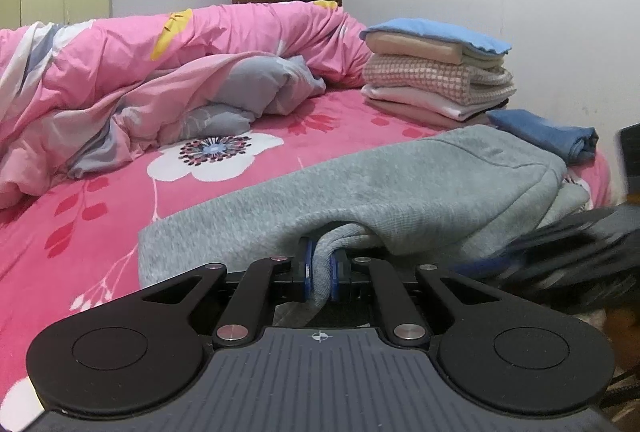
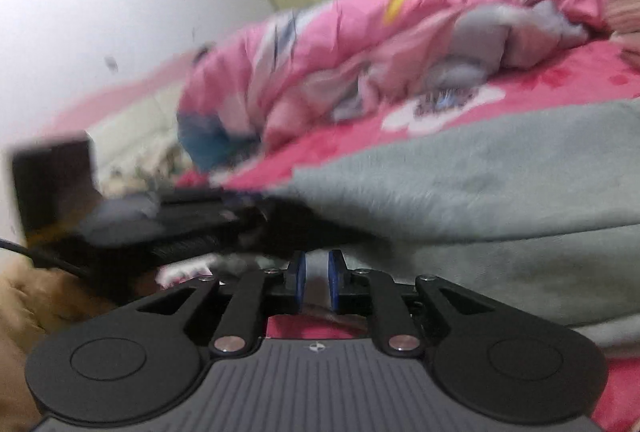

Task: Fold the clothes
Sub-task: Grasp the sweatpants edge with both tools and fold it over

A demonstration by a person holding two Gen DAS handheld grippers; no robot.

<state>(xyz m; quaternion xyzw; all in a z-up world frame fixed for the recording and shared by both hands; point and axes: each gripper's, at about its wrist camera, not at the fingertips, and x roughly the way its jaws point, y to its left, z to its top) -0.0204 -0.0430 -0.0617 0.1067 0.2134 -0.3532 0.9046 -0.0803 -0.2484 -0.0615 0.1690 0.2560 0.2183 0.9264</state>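
Pink bed (image 1: 100,232), gripper-pinched grey garment (image 1: 400,184)

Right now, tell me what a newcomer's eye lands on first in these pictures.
The grey garment fills the near edge of the bed, a bunched fold of it pinched in the left tongs. Behind it a rumpled pink floral quilt is heaped along the far side of the bed. To the right, near the wall, stands a neat stack of folded clothes.
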